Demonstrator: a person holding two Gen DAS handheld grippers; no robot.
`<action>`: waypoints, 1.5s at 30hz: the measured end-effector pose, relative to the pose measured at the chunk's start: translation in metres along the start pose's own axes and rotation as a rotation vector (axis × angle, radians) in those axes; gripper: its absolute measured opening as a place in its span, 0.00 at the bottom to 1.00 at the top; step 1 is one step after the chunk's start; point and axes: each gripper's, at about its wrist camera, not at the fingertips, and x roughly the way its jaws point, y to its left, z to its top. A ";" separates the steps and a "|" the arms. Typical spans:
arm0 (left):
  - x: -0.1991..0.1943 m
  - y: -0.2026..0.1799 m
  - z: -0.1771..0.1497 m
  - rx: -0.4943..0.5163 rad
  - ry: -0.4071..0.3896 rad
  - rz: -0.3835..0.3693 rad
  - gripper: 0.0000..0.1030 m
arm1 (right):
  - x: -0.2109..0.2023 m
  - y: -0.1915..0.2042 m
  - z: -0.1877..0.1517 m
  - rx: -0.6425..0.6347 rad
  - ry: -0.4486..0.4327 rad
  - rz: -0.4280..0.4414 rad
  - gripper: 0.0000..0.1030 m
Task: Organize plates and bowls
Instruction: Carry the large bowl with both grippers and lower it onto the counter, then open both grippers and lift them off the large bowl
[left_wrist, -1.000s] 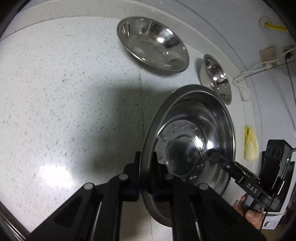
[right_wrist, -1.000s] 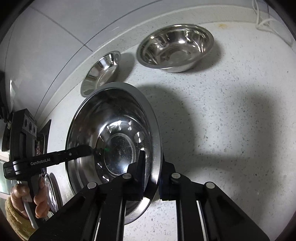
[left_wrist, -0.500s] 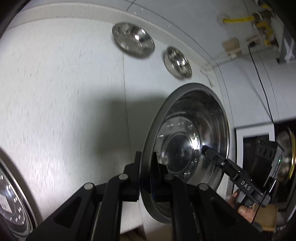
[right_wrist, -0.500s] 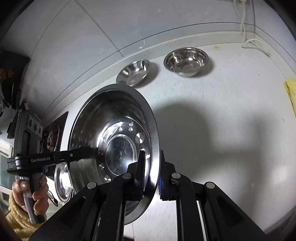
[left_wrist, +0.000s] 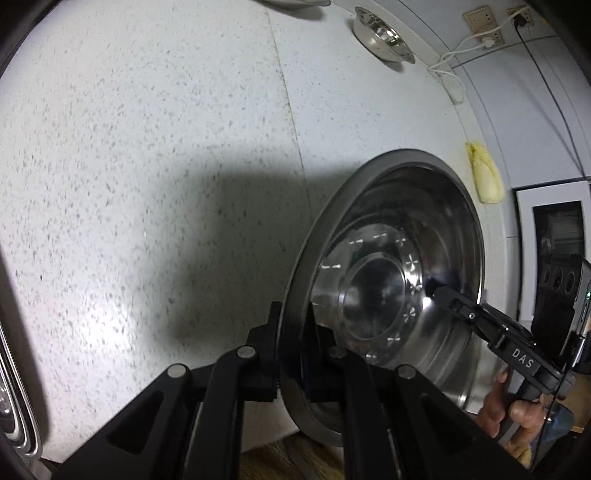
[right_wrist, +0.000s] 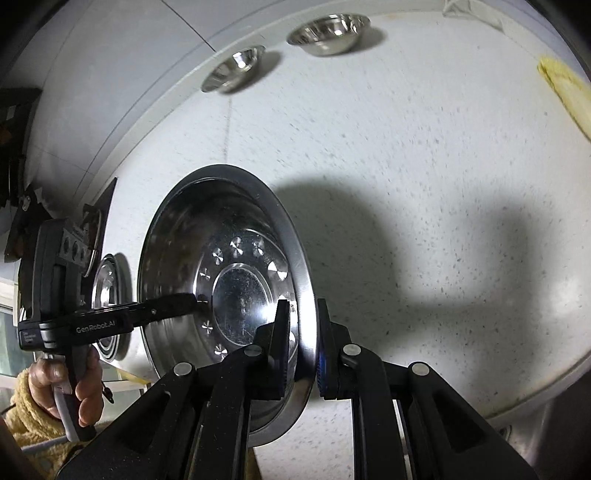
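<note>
A large steel bowl (left_wrist: 391, 266) is held between both grippers above the speckled white counter (left_wrist: 147, 147). My left gripper (left_wrist: 293, 332) is shut on its left rim. My right gripper (right_wrist: 301, 332) is shut on its right rim; the bowl also shows in the right wrist view (right_wrist: 221, 266). Each gripper's far finger reaches into the bowl in the other's view. A small steel bowl (right_wrist: 232, 68) and a medium steel bowl (right_wrist: 328, 31) sit by the back wall; the small one shows in the left wrist view (left_wrist: 382, 37).
A yellow cloth (left_wrist: 485, 177) lies at the counter's right edge. Stacked steel plates (left_wrist: 14, 398) show at the left edge, also in the right wrist view (right_wrist: 107, 302). A white cable (left_wrist: 454, 70) and wall sockets (left_wrist: 484, 22) are at the back right.
Both grippers have carried the large bowl back from the wall towards the counter's front edge. The two bowls by the wall now look further away. Both grips are unchanged.
</note>
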 end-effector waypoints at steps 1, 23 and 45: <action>0.002 -0.001 0.001 -0.007 -0.002 0.006 0.08 | 0.001 -0.003 -0.001 0.007 0.002 0.009 0.11; 0.003 0.000 0.015 0.004 -0.060 0.101 0.47 | -0.001 -0.023 -0.004 -0.010 -0.009 0.130 0.46; -0.032 -0.063 0.175 -0.114 -0.201 -0.035 0.56 | -0.074 -0.058 0.179 -0.053 -0.217 0.105 0.72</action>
